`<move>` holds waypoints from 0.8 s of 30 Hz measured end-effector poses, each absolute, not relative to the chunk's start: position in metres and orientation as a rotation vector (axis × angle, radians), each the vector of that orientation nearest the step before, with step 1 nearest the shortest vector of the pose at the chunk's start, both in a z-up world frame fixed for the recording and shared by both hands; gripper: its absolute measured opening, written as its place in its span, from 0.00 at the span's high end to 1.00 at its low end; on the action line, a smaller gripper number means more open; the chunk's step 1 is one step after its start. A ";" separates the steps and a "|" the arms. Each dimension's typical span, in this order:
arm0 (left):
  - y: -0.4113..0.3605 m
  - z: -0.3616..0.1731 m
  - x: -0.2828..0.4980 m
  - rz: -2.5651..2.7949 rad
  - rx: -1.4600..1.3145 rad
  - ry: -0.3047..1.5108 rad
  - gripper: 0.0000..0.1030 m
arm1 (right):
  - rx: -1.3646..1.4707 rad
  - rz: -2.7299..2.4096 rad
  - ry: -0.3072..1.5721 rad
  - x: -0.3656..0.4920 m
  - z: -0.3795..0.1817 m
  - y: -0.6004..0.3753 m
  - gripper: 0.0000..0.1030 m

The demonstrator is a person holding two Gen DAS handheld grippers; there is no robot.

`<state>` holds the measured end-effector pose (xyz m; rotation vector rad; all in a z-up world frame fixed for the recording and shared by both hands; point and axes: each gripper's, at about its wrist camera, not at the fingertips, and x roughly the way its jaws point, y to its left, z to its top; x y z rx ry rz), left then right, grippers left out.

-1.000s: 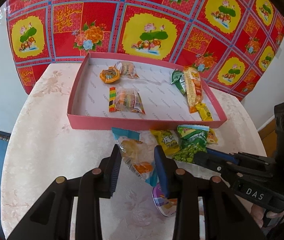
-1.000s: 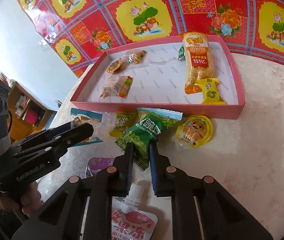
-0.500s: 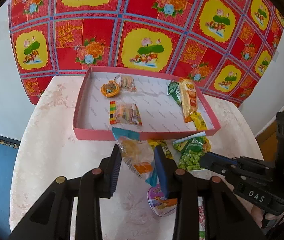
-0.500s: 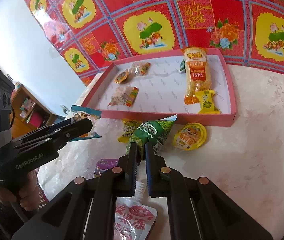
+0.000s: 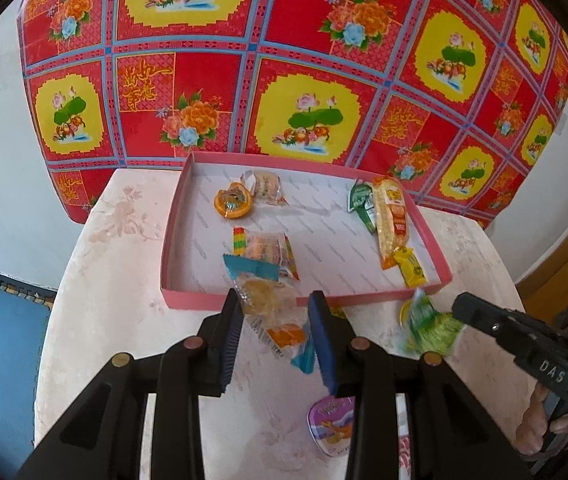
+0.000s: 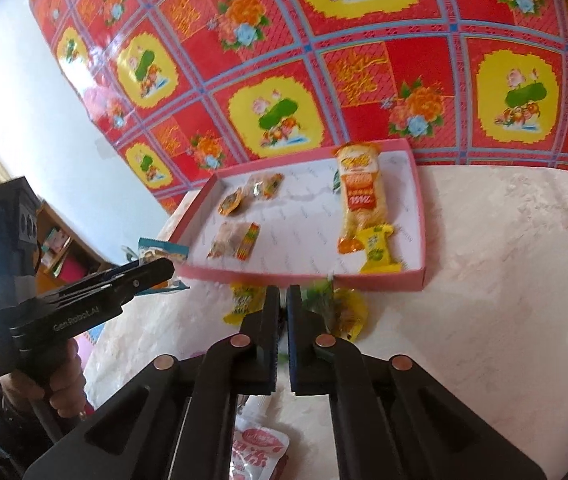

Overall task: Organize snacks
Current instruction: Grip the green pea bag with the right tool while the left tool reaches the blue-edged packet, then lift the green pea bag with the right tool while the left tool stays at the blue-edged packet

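Observation:
My left gripper (image 5: 276, 312) is shut on a clear snack packet with a teal edge (image 5: 268, 300) and holds it lifted just before the near wall of the pink tray (image 5: 284, 300). My right gripper (image 6: 283, 300) is shut on a green pea packet (image 5: 427, 324), lifted near the tray's front right corner; in the right wrist view the packet (image 6: 319, 296) is blurred beside the fingers. The tray (image 6: 307, 278) holds several snacks, among them a long orange packet (image 6: 359, 192) and a yellow candy (image 6: 377, 250).
On the marble table (image 5: 96, 280) lie a yellow packet (image 6: 244, 304), a yellow jelly cup (image 6: 349, 312), a purple jelly cup (image 5: 331, 424) and a red-white pouch (image 6: 260, 448). A red patterned cloth (image 5: 284, 60) hangs behind the table. A shelf (image 6: 60, 248) stands at the left.
Both grippers have risen from the table with their packets and moved toward the tray. The right gripper's fingers have closed tighter on the green packet.

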<state>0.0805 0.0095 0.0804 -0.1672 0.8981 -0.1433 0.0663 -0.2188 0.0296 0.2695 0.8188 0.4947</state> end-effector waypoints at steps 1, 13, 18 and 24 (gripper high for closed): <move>0.010 0.080 0.082 -0.142 -0.170 0.900 0.66 | 0.269 0.492 0.817 0.067 0.030 -0.220 0.96; 0.008 0.079 0.081 -0.143 -0.176 0.902 0.66 | 0.252 0.511 0.861 0.063 0.023 -0.223 0.95; 0.009 0.078 0.081 -0.144 -0.181 0.902 0.66 | 0.258 0.496 0.905 0.060 0.014 -0.227 0.74; 0.010 0.078 0.080 -0.145 -0.182 0.900 0.66 | 0.260 0.480 0.971 0.058 -0.003 -0.228 0.52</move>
